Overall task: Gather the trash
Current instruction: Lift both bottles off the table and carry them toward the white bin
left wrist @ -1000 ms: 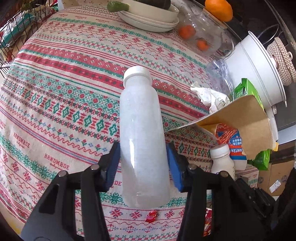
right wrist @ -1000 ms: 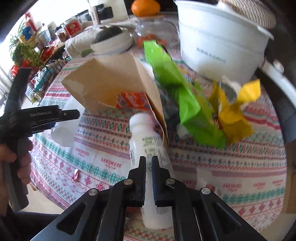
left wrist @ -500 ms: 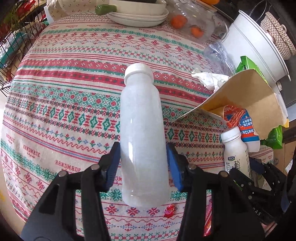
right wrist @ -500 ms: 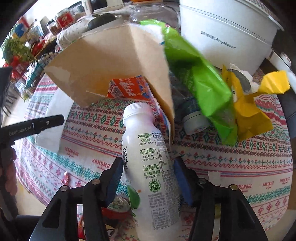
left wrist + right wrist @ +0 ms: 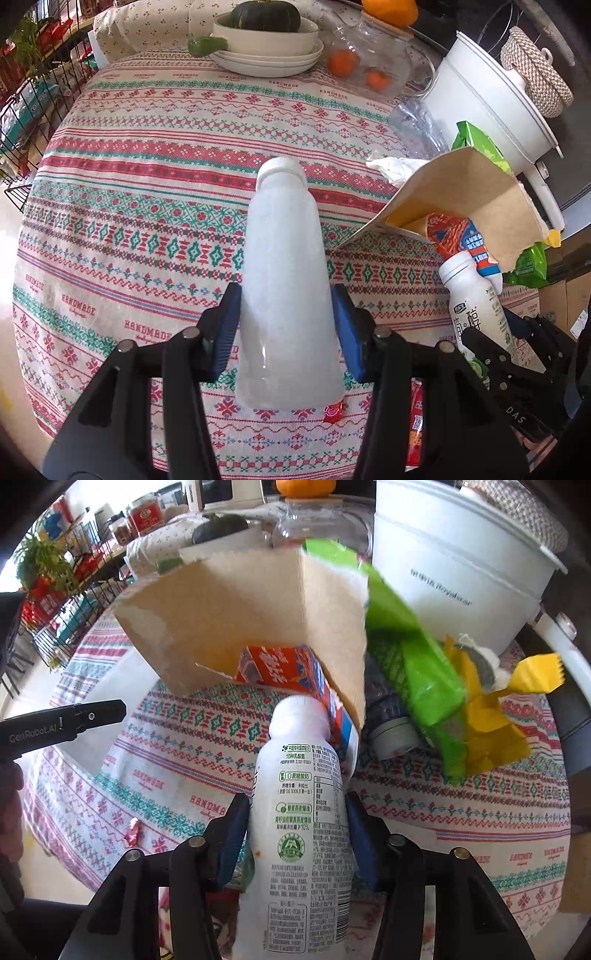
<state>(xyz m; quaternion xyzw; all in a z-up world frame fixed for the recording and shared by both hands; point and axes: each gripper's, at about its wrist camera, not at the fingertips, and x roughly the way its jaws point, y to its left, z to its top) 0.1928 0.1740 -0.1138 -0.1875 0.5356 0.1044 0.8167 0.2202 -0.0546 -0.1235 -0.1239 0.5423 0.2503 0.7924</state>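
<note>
- Brown paper bag [image 5: 258, 627] is lying open-mouthed just ahead of the right hand-held gripper [image 5: 297, 834], already holding an orange carton [image 5: 280, 672].
- Frosted plain bottle [image 5: 286, 295] is sitting clamped in the left hand-held gripper [image 5: 286, 332], left of the bag.
- Labelled white bottle [image 5: 299, 812] is being gripped by the right one; its cap is nearing the mouth, so feeding it straight in should avoid snagging the paper.

A frosted, label-free white plastic bottle [image 5: 286, 284] with a white cap stands clamped left of the open brown paper bag [image 5: 469, 201]. A white drink bottle with green printed label [image 5: 299, 827] tilts cap-first toward that bag's mouth, touching the orange-and-blue carton [image 5: 295, 679] lying inside. Crumpled green [image 5: 417, 657] and yellow wrappers [image 5: 491, 716] lie just right of the bag.
</note>
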